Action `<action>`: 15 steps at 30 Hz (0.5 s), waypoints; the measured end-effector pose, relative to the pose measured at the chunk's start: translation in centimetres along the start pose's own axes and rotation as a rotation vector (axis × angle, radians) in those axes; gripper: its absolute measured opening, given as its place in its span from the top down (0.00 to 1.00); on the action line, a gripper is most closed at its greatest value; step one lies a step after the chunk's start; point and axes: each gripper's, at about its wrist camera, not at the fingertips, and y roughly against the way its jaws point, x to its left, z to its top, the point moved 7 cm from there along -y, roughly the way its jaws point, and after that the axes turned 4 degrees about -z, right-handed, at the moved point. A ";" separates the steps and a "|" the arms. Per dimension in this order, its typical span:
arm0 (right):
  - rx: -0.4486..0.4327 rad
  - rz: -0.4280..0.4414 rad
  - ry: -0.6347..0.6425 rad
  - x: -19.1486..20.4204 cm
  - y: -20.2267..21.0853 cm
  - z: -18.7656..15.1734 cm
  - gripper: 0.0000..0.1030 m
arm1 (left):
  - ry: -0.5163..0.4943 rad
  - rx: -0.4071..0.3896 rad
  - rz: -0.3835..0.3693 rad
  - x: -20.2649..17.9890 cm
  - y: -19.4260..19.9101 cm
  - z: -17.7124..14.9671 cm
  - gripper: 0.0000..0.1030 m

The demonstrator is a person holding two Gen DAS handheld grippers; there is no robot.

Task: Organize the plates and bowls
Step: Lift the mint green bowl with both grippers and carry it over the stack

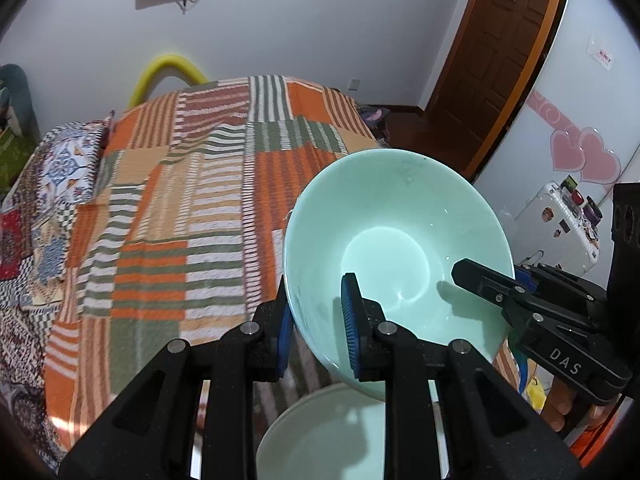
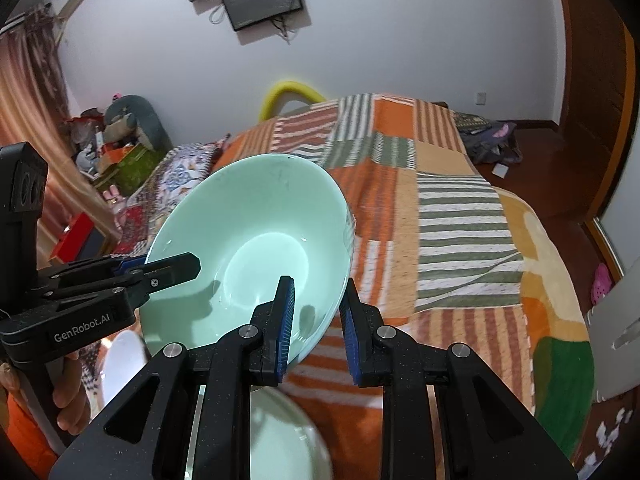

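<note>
While both grippers clamp opposite rims of a mint-green bowl (image 1: 396, 240), the left gripper (image 1: 320, 328) view alone shows a white suitcase (image 1: 560, 228); beneath the right gripper (image 2: 316, 320), a pale plate (image 2: 288, 440) lies.

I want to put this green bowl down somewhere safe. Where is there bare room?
The striped blanket is bare from the bowl across to its far edge, and right to the bed's side. Crowded: directly below the jaws, where a pale plate and a white dish lie, and the patterned pillow on the left.
</note>
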 end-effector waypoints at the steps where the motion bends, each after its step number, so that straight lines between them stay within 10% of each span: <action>1: -0.003 0.007 0.004 0.5 0.1 -0.1 0.80 | 0.002 -0.007 0.005 0.2 0.7 -0.4 0.78; 15: -0.007 0.106 0.077 7.1 0.9 -2.1 0.80 | 0.052 -0.078 0.090 3.9 8.8 -5.0 0.78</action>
